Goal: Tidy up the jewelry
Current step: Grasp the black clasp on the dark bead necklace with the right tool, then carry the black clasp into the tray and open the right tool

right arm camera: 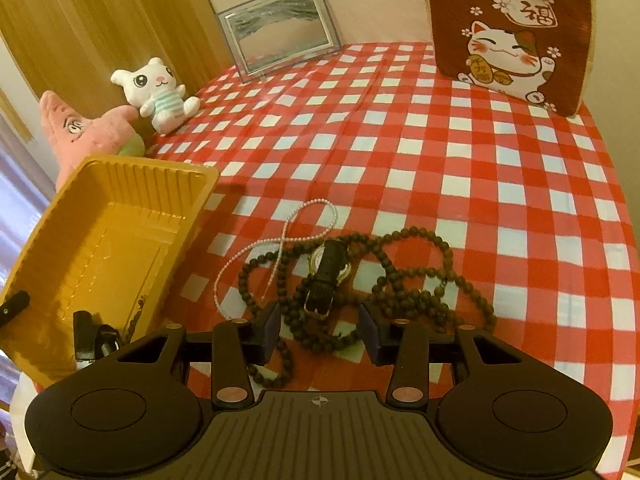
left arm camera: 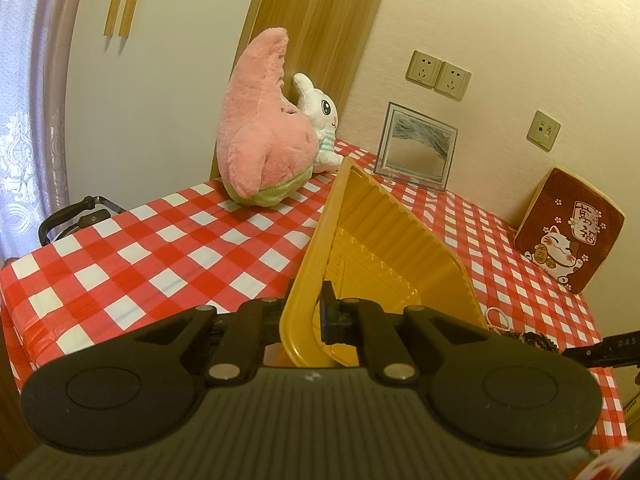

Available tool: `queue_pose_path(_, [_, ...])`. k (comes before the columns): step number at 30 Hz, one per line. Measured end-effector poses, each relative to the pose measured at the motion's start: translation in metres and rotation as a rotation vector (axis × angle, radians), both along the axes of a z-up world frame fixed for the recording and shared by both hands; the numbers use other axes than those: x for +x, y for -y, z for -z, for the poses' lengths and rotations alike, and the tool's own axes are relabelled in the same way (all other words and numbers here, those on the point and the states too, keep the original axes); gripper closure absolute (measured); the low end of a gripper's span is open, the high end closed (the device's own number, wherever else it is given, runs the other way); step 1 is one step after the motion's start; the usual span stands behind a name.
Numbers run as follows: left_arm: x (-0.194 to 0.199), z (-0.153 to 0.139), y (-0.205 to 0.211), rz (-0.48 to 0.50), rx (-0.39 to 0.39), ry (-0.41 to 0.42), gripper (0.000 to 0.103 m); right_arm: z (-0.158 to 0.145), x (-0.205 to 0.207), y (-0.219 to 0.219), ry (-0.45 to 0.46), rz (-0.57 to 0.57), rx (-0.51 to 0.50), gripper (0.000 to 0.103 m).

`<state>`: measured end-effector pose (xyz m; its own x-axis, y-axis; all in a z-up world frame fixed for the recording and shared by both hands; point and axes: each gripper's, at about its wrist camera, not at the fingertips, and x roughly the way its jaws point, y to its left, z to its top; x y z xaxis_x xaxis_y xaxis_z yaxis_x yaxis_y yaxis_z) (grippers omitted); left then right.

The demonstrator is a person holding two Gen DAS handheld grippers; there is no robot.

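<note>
My left gripper (left arm camera: 316, 316) pinches the tilted yellow tray's (left arm camera: 384, 232) rim while my right gripper (right arm camera: 320, 330) hangs spread and empty above the watch (right arm camera: 330, 270) lying among dark bead strands (right arm camera: 416, 280) on the checked tablecloth (right arm camera: 440, 152).

Left tongs (left arm camera: 306, 316) clamped shut; right tongs (right arm camera: 322, 334) parted (pitched down).

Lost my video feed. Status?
Left tool shut on yellow tray rim. Right tool open over watch, dark beads tangled around it.
</note>
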<state>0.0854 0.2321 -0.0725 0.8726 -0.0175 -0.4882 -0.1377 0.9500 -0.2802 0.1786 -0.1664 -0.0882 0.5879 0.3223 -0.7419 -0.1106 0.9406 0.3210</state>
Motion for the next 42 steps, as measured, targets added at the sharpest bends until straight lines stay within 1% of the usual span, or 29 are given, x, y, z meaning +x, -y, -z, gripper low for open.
queue_pose_path(14, [0.000,0.000,0.000,-0.001,0.001,0.000,0.096,0.016,0.034,-0.011,-0.013,0.013,-0.037,0.059])
queue_pose_path(20, [0.000,0.000,0.000,0.000,0.001,0.000,0.095,0.025,0.042,-0.014,-0.016,0.012,-0.057,0.060])
queue_pose_path(21, [0.000,0.000,0.000,0.000,0.001,0.000,0.096,0.025,0.042,-0.013,-0.010,0.010,-0.053,0.064])
queue_pose_path(22, [0.000,0.000,0.000,-0.001,0.001,0.000,0.096,0.025,0.041,-0.012,-0.003,0.006,-0.049,0.083])
queue_pose_path(23, [0.000,0.000,0.000,-0.001,0.001,0.000,0.095,0.025,0.041,-0.012,-0.002,0.000,-0.049,0.086])
queue_pose_path(24, [0.000,0.000,0.000,-0.002,0.001,0.000,0.096,0.023,0.040,-0.012,0.004,-0.004,-0.048,0.087])
queue_pose_path(27, [0.000,0.000,0.000,0.000,0.002,0.001,0.096,0.014,0.035,-0.008,0.040,0.009,-0.020,0.087])
queue_pose_path(32, [0.000,0.000,-0.001,0.000,0.002,0.001,0.096,-0.011,0.028,-0.005,0.080,0.014,0.070,0.087])
queue_pose_path(37, [0.001,0.000,-0.001,-0.001,0.000,0.000,0.096,-0.037,0.023,-0.021,0.126,-0.036,0.140,0.087])
queue_pose_path(39, [0.001,0.000,-0.001,-0.001,0.001,0.000,0.096,-0.043,0.021,-0.028,0.130,-0.058,0.180,0.087])
queue_pose_path(42, [0.001,0.000,-0.001,-0.001,0.000,0.000,0.096,-0.049,0.020,-0.045,0.112,-0.104,0.251,0.087])
